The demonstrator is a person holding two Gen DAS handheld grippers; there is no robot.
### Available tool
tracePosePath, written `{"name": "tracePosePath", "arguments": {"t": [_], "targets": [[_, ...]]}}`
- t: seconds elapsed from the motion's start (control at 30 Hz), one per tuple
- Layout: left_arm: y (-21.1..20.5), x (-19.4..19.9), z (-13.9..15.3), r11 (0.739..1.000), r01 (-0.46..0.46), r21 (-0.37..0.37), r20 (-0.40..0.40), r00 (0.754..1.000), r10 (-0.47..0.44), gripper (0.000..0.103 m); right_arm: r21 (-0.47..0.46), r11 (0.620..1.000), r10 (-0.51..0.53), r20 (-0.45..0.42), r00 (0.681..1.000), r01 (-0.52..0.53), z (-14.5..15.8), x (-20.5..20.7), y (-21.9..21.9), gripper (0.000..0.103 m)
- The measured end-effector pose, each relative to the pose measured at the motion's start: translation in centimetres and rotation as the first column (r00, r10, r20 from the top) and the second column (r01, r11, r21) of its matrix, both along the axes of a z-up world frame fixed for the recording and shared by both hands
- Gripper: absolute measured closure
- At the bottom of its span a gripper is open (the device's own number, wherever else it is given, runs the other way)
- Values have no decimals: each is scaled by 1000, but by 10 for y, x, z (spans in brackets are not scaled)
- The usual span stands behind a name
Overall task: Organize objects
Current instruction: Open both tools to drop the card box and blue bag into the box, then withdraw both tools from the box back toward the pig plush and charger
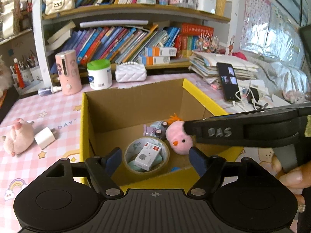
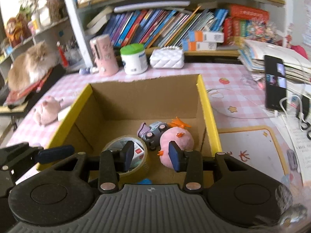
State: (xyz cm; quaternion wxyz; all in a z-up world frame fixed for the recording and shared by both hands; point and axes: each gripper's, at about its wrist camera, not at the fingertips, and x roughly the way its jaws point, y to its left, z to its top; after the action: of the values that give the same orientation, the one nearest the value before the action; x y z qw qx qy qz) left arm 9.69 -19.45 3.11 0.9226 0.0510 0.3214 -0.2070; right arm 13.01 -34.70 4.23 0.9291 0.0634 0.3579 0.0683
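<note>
A yellow-rimmed cardboard box stands on the pink checked table. In it lie a tape roll with a small white box inside it, a pink chick plush and a purple toy car. My left gripper is open and empty above the box's near edge. My right gripper is open and empty over the box, just above the chick; it reaches in from the right in the left wrist view. A pink pig plush and a white charger lie left of the box.
A pink cylinder, a green-lidded tub and a white quilted purse stand behind the box under bookshelves. A phone and cables lie at the right by stacked papers. A cat sits at the far left.
</note>
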Motion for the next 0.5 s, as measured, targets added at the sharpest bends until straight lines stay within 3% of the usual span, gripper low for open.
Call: {"name": "tracePosePath", "arguments": {"t": [0.27,0.5], "targets": [[30,-32,8,999,-7,-36,47,999,9,19,-27,985,-168,104,980,171,17,-59,-4,61],[60,-47,-5,999,-32,-30,-4,999,32,19,-68,960,-268,53,962,271,0,-98,12,61]]}}
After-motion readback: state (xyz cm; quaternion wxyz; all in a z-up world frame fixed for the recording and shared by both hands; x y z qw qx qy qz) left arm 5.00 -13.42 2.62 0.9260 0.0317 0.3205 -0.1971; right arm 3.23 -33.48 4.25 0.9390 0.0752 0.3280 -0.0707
